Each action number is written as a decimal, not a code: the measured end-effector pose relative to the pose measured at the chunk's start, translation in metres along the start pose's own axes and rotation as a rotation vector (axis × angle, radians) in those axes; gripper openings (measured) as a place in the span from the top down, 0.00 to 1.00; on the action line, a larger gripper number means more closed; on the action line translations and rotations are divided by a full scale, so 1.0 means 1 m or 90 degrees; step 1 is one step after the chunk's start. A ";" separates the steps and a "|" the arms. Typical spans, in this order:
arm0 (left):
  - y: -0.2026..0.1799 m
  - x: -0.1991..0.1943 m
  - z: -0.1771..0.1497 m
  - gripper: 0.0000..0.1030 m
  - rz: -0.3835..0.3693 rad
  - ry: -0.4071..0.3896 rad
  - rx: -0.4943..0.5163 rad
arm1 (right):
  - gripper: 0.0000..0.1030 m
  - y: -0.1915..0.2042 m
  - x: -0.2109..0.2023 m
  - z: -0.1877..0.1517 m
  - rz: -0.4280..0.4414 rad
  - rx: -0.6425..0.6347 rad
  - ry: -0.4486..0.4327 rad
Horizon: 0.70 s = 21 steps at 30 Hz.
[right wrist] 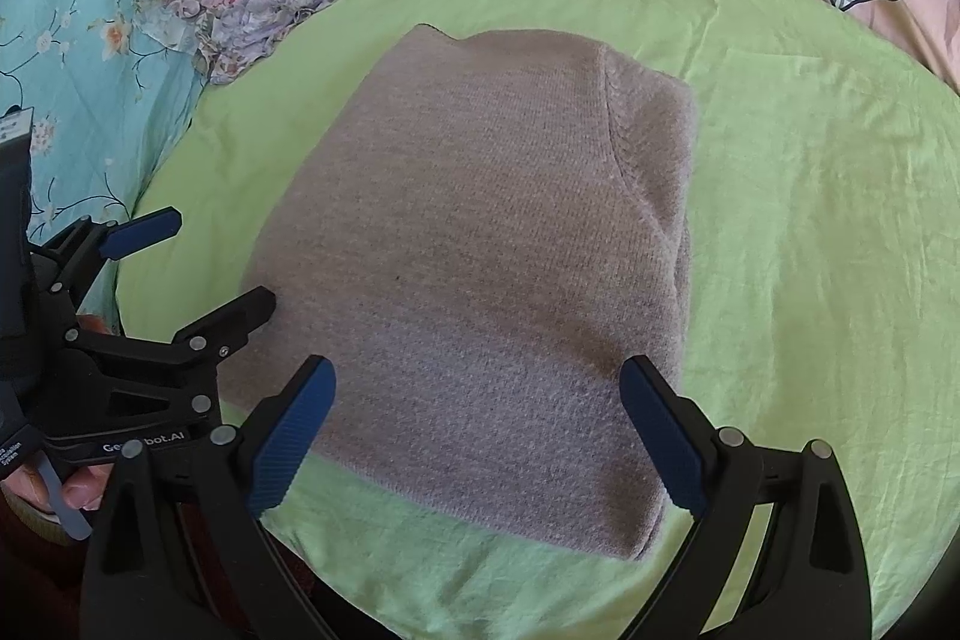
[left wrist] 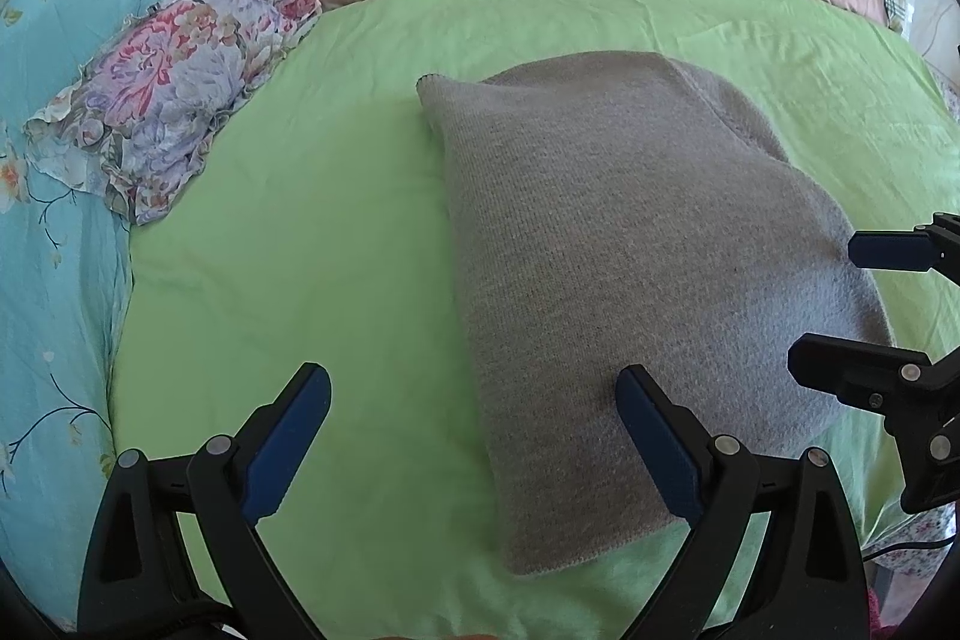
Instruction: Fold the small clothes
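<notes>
Knit grey sweater (left wrist: 630, 280) folded into rectangle; both grippers' fingers (left wrist: 288, 448) spread, empty.

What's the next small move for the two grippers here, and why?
Probably back both away: the grey knit garment already lies as a compact folded block on the green sheet, and the left gripper and right gripper are both open, holding nothing.

black gripper (right wrist: 474, 436) frames, blue ribbed pads (right wrist: 294, 430), silver screws, white lettering.
</notes>
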State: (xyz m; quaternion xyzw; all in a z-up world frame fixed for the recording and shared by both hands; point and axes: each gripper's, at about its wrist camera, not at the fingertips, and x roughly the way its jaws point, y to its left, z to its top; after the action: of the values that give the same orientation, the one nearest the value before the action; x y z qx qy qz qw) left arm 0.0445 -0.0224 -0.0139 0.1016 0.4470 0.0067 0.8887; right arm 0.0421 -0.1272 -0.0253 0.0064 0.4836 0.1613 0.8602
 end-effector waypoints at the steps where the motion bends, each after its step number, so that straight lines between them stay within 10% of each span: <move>1: 0.000 0.000 0.000 0.06 0.001 0.000 0.000 | 0.07 0.001 0.000 0.000 0.000 0.000 -0.001; 21: -0.002 -0.004 0.001 0.06 0.002 -0.005 0.009 | 0.07 -0.005 -0.002 -0.001 0.002 0.006 -0.004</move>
State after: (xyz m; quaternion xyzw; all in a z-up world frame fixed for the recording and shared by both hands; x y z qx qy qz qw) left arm 0.0430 -0.0253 -0.0108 0.1087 0.4436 0.0046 0.8896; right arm 0.0418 -0.1324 -0.0248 0.0120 0.4820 0.1602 0.8613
